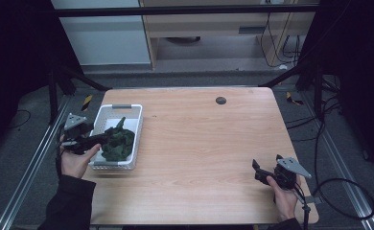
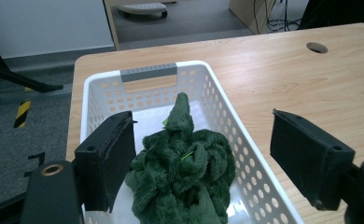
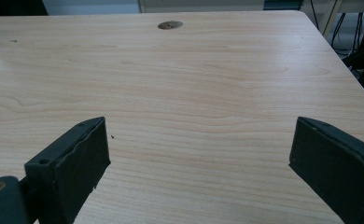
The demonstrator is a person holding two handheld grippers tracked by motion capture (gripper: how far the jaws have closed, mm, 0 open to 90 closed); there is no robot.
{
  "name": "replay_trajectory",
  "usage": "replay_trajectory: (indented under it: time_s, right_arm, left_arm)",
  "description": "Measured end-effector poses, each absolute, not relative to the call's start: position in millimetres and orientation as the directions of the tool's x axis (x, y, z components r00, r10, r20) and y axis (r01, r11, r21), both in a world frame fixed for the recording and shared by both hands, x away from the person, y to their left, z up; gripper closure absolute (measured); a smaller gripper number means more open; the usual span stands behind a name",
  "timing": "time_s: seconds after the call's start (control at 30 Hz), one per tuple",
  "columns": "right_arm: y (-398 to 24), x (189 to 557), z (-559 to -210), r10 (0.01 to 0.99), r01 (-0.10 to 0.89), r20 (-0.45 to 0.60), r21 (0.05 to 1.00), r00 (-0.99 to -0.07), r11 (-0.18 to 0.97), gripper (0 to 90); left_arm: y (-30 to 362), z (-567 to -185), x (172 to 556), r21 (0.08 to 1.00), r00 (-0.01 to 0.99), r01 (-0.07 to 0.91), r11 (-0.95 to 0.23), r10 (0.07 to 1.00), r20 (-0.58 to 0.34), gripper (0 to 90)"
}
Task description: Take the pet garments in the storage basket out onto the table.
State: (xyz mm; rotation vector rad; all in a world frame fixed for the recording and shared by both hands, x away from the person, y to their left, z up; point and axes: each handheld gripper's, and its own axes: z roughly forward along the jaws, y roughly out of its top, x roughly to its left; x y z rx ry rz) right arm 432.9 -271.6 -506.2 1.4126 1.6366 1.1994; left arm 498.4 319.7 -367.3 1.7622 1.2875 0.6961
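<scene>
Where it lies bunched in the basket, green cloth, tip upward, left claw released.

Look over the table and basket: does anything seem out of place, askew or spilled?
Nothing stands out. The green plush cloth lies bunched inside the white basket, none hanging over the rim. The basket sits flat at the table edge, slightly angled. Nothing is spilled.

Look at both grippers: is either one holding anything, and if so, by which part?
Nothing is held. The left gripper stands open over the green cloth in the white basket; the right gripper is open above the bare table.
</scene>
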Motion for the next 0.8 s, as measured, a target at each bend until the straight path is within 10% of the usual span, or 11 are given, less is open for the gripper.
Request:
replay_trajectory:
  time_s: [0.8]
  right_arm:
    - [-270.6, 433.6, -506.2, 0.974, 0.379, 0.077, 0.925, -0.211, 0.009, 5.0]
  left_arm:
    - [323.3, -381.7, 536.3, 0.741, 0.348, 0.620, -0.256, 0.937, 0.032, 18.2]
